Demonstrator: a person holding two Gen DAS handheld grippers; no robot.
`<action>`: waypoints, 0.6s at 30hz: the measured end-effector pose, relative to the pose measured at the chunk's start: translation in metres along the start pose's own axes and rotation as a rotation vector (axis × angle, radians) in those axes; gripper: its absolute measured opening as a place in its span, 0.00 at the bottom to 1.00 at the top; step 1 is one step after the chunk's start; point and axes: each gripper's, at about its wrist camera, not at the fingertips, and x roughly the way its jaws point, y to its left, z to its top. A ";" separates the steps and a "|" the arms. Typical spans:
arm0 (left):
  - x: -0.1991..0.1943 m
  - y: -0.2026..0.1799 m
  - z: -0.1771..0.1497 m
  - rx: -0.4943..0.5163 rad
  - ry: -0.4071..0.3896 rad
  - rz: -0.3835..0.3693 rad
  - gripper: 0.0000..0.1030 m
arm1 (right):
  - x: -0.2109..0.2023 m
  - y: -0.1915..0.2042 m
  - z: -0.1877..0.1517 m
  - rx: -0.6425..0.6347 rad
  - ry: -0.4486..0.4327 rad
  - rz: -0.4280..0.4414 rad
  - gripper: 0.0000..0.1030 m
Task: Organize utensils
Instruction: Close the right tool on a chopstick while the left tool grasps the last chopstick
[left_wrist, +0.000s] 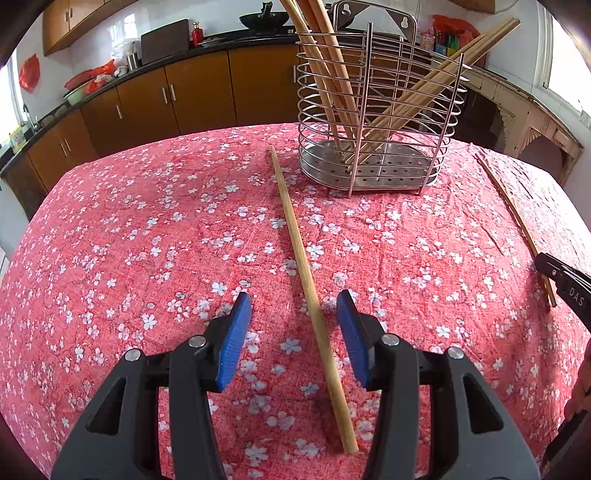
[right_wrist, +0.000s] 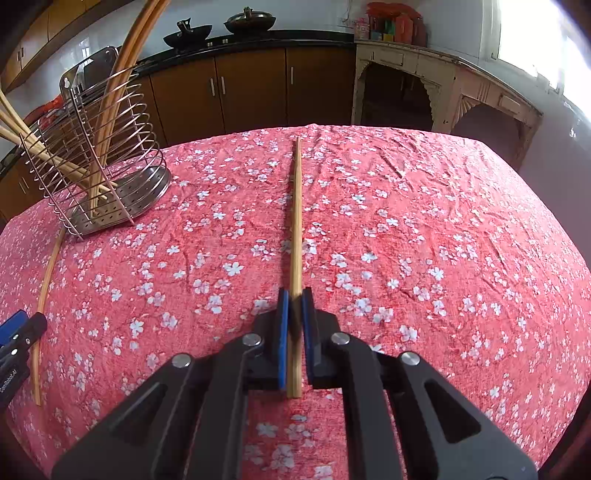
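A wooden chopstick (left_wrist: 291, 229) lies on the red flowered tablecloth, running away from me. My left gripper (left_wrist: 294, 295) is open, and its blue pads stand either side of the chopstick's near half without touching it. Behind it stands a wire utensil holder (left_wrist: 376, 122) with several chopsticks leaning in it. In the right wrist view my right gripper (right_wrist: 294, 293) is shut on a second chopstick (right_wrist: 296, 206), gripped near its near end, with the rest stretching out over the cloth. The holder (right_wrist: 110, 155) stands at the far left there. The left gripper (right_wrist: 22, 325) shows at the left edge.
The tablecloth (left_wrist: 147, 240) covers the whole table, whose far edge falls just behind the holder. Brown kitchen cabinets (left_wrist: 192, 96) and a dark counter with pans run along the back wall. A pale wooden sideboard (right_wrist: 443, 85) stands at the back right.
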 end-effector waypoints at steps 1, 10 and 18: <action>0.000 0.000 0.000 0.001 0.000 0.001 0.47 | 0.000 0.000 0.000 0.000 0.000 0.000 0.09; -0.001 0.007 0.002 0.017 -0.007 0.021 0.08 | 0.000 -0.004 0.001 0.018 0.001 0.025 0.09; 0.002 0.073 0.004 -0.054 -0.003 0.061 0.07 | -0.005 0.002 -0.005 -0.041 0.003 0.103 0.09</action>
